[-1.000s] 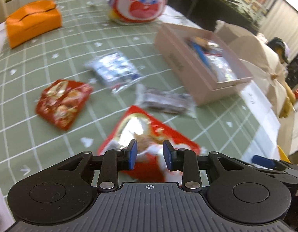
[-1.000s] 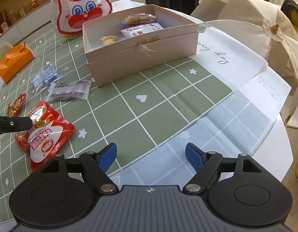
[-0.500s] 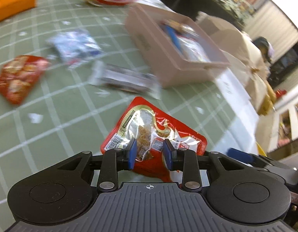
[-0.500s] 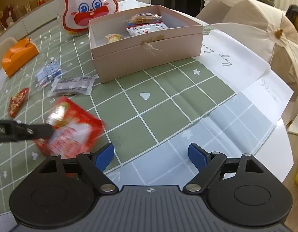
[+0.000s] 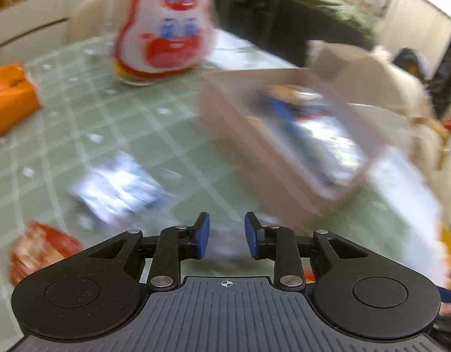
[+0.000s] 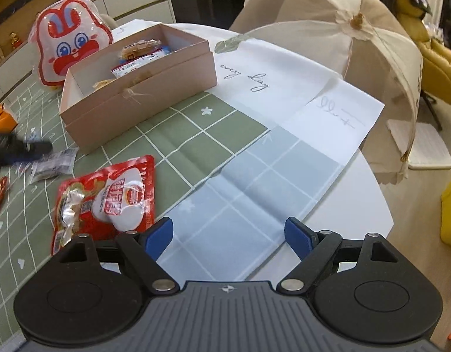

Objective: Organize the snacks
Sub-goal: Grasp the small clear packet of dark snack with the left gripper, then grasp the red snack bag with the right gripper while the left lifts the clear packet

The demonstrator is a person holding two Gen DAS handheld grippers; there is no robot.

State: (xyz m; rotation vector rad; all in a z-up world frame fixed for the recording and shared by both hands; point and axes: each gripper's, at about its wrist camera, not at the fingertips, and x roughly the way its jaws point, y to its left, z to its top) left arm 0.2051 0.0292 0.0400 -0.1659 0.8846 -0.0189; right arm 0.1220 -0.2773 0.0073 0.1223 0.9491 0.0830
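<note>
Nearest the right wrist camera, the right gripper point(image 6: 226, 234) hangs with blue pads spread wide, nothing between them, above the pale blue-grey end of the checked tablecloth point(image 6: 254, 182). The cloth is smooth and creased along fold lines; the round white table edge point(image 6: 377, 199) curves off just right of it, with wood floor beyond.

Just left of the gripper's left finger lies a glossy red snack packet point(image 6: 108, 199), flat, crinkled, with a white heart-shaped label; its lower corner is hidden behind the gripper body.

Left wrist view is heavily motion-blurred. The left gripper point(image 5: 226, 236) has a narrow gap between its blue pads and the jaws are closing; no item is pinched between them. A silvery-blue wrapper point(image 5: 120, 187) and a small red packet point(image 5: 37, 249) lie ahead on the green checks, details unreadable.

Further off, an open pink cardboard box point(image 6: 143, 99), rectangular, with a thin bow on its front wall, holds several wrapped snacks. Open green cloth lies between box and red packet. An orange pouch point(image 5: 11, 99) is cut off at the left edge. Behind the box stands a shiny rabbit-faced bag point(image 6: 70, 52). A beige mesh food cover point(image 6: 342, 44), dome-shaped, sits at the table's far right.
</note>
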